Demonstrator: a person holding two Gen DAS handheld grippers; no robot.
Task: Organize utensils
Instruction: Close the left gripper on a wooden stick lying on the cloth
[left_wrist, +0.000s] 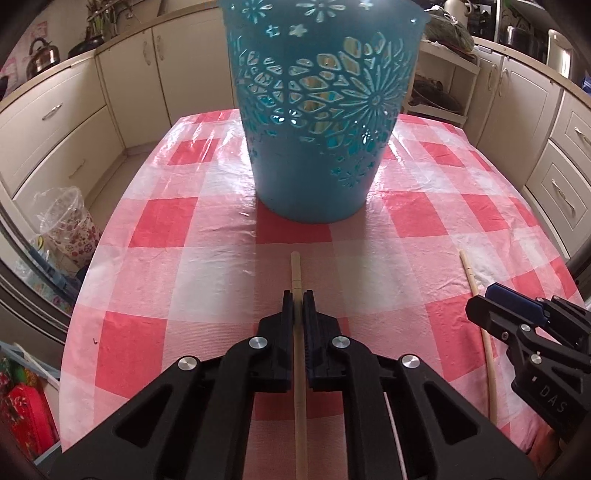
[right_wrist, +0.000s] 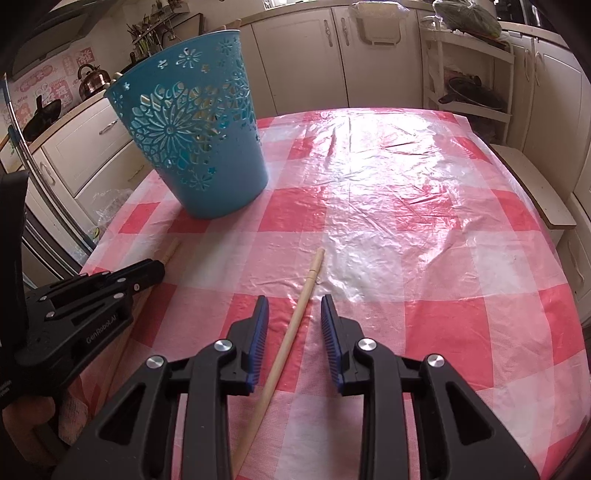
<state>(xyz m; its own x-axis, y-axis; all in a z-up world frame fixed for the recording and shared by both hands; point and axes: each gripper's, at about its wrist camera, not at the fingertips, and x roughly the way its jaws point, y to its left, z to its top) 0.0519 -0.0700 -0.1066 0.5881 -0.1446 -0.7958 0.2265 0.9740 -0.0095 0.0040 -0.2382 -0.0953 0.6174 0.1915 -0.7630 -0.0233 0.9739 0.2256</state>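
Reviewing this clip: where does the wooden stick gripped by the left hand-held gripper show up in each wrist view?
Left wrist view: the gripped wooden stick runs up the lower centre, clamped in the left hand-held gripper.
Right wrist view: only its tip shows at the left edge, beyond that gripper.
Shared landmark: the blue basket on the checked tablecloth.

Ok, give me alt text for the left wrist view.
The left gripper is shut on a wooden chopstick lying on a red-checked tablecloth. A blue cut-out basket stands beyond; the right gripper is beside another chopstick.
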